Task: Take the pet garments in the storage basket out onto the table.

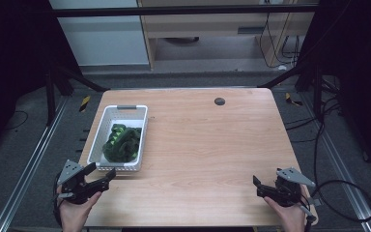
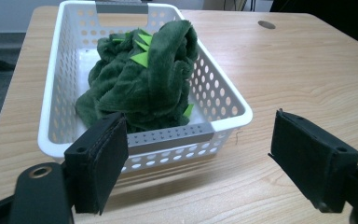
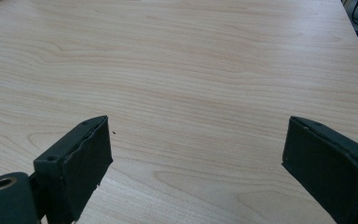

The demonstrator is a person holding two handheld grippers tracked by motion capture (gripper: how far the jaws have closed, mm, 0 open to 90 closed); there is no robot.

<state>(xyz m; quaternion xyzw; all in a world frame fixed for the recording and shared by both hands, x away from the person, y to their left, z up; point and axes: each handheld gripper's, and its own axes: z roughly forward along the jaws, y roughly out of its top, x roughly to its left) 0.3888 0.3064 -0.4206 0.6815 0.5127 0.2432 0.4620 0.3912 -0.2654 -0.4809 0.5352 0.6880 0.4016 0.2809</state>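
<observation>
Cloth (image 2: 144,81) is the thing here, a dark green fleecy bundle with some bright green bits poking out, heaped up in a white perforated basket (image 1: 98,134) on the left side of the surface (image 1: 212,145). It's piled higher than the rim at the far end, so something soft sticks up to pinch from above without fighting the basket walls.

Left gripper (image 1: 96,175) sits just off the basket's near short wall, jaws spread wide and pointed straight at the bundle. In the left gripper view that wall runs between the two pads, with the cloth right behind it. My guess is it's lined up that way so it can go up and over the rim and down onto the heap.

Right gripper (image 1: 257,186) is well apart, down at the near right corner over bare wood, jaws also spread and holding nothing. Looks parked, probably out of the way, or waiting to help once the cloth comes out.
</observation>
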